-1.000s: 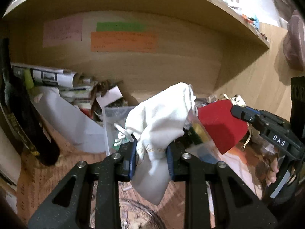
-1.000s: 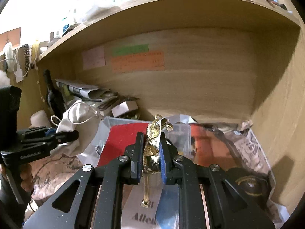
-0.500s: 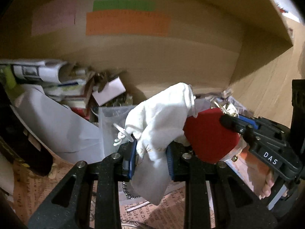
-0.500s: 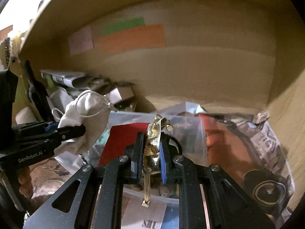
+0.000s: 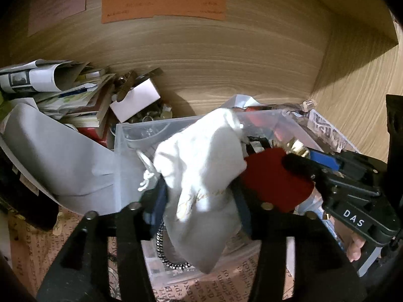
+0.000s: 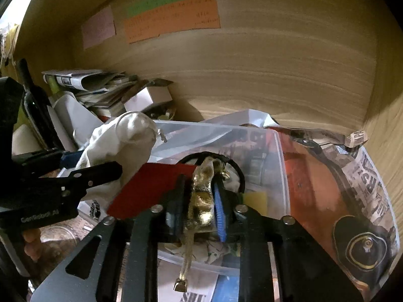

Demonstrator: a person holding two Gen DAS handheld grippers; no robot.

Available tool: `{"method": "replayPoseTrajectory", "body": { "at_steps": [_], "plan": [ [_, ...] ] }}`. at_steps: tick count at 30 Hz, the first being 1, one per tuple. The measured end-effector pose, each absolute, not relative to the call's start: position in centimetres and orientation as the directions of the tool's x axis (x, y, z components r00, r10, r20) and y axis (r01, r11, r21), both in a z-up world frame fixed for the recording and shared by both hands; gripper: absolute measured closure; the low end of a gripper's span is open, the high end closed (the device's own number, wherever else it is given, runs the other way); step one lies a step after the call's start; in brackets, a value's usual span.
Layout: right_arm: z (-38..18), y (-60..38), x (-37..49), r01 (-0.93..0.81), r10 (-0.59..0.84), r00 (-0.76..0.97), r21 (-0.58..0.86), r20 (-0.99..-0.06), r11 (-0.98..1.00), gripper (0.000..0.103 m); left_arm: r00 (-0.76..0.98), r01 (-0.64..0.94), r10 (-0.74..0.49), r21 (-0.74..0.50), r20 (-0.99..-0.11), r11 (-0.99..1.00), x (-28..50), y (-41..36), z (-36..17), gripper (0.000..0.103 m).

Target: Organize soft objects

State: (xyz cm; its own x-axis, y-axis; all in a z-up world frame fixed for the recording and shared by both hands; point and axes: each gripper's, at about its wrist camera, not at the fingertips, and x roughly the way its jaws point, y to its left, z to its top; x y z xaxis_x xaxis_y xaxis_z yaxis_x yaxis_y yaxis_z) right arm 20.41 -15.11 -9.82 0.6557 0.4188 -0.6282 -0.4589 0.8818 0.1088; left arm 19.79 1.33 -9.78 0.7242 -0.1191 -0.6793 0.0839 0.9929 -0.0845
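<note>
While left gripper (image 5: 199, 201) pinches white pouch (image 5: 201, 171) (long axis upright), right gripper (image 6: 199, 209) pinches gold ribbon (image 6: 201, 196).

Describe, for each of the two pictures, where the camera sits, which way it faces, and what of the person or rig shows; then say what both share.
Left wrist: on the left claw, facing into the wooden shelf; it grips a white pouch; the right claw enters from the right.
Right wrist: on the right claw, facing likewise; it grips a gold ribbon; the left claw enters from the left.
Shared: clear bin, red card, orange note.
</note>
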Motion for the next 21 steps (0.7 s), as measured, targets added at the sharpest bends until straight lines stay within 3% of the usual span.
{"method": "replayPoseTrajectory", "body": {
  "at_steps": [5,13,21],
  "plan": [
    [-9.5,-15.2,20.1,-0.465,0.421,0.654,0.105,-0.629,0.879,0.057,0.729,0.092,-0.131,-0.093,-0.672,0.991,19.3,1.4,-9.4,0.039],
    [-6.8,-16.0,18.0,-0.478,0.44,0.706,0.084,-0.555,0.874,0.053,0.798,0.09,-0.123,-0.086,-0.59,0.992,16.2,1.6,-6.5,0.037],
    [-2.5,-17.7,14.3,-0.493,0.478,0.767,0.084,-0.427,0.866,0.052,0.89,0.078,-0.095,-0.057,-0.446,0.995,11.7,1.3,-2.5,0.036]
  ]
}}
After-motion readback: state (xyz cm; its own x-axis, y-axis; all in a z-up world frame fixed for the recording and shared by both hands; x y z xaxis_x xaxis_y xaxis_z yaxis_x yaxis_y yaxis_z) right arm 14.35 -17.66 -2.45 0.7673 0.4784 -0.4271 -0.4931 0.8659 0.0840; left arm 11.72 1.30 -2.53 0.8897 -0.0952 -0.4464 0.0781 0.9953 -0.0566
